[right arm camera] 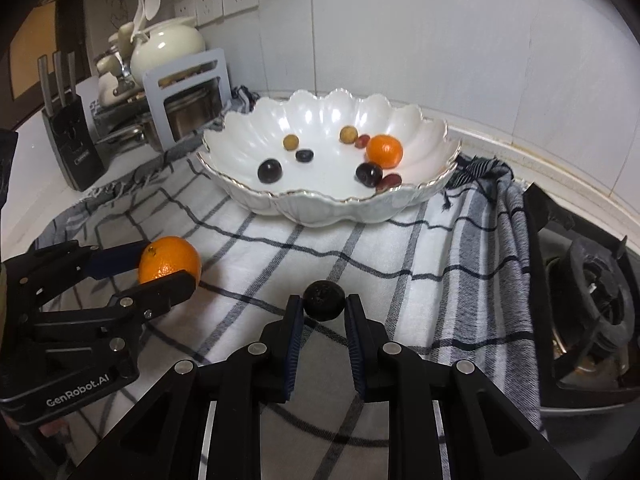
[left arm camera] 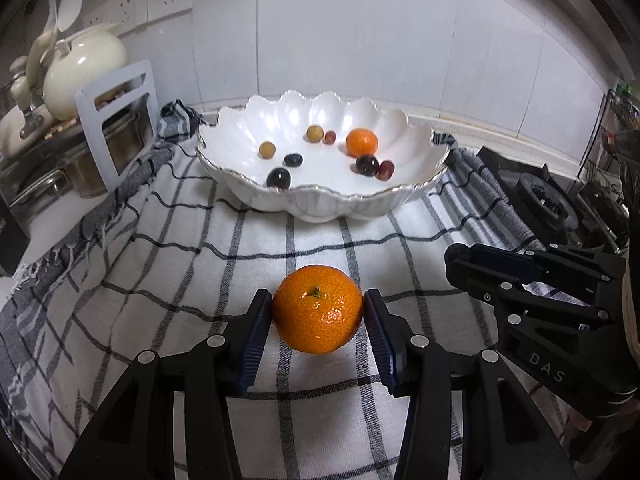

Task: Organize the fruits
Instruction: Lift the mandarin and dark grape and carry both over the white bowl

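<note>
While L gripper (left arm camera: 318,312) clamps the orange (left arm camera: 318,314) at its sides and R gripper (right arm camera: 323,306) pinches a dark berry (right arm camera: 323,300), bowl (left arm camera: 320,204) sits at 12 o'clock; berry's prob soft, so squeeze lightly.

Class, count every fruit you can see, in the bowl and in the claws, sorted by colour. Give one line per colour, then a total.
Orange: 2, one in the bowl, one in the left claw
Yellow-brown: 2
Red: 2
Dark: 4, three in the bowl, one in the right claw
Total: 10
</note>
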The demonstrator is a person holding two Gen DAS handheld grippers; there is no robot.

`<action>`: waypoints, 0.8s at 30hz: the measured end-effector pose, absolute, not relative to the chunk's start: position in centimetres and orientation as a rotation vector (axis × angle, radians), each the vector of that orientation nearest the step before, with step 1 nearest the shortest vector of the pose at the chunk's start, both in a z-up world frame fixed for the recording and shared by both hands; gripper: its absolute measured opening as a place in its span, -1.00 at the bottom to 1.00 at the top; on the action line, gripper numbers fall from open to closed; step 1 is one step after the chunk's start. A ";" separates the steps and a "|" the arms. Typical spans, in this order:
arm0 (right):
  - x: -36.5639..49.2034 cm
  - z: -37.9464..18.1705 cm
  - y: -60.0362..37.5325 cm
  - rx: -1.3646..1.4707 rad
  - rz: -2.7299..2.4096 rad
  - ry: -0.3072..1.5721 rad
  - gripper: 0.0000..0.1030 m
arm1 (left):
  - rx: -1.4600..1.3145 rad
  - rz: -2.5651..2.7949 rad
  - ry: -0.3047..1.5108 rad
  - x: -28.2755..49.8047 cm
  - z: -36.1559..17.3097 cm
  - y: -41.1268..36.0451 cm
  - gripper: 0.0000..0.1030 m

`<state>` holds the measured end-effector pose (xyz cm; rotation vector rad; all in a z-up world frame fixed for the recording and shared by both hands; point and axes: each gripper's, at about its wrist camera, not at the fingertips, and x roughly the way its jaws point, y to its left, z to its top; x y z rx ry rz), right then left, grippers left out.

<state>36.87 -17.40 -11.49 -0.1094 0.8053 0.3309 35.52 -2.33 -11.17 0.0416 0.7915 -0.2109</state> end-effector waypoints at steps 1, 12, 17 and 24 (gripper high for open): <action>36.6 -11.1 -17.5 -0.106 0.331 0.795 -0.56 | 0.039 -0.214 0.784 35.3 -10.8 -2.3 -0.09; 34.3 -7.1 -17.4 -0.089 0.314 0.681 -0.56 | 0.028 -0.221 0.683 33.5 -6.7 -1.5 -0.09; 33.8 -5.8 -17.3 -0.081 0.303 0.638 -0.56 | 0.030 -0.224 0.637 33.3 -5.0 -1.3 -0.09; 34.1 -3.9 -17.1 -0.071 0.281 0.580 -0.56 | 0.053 -0.213 0.568 33.7 -2.7 -1.0 -0.09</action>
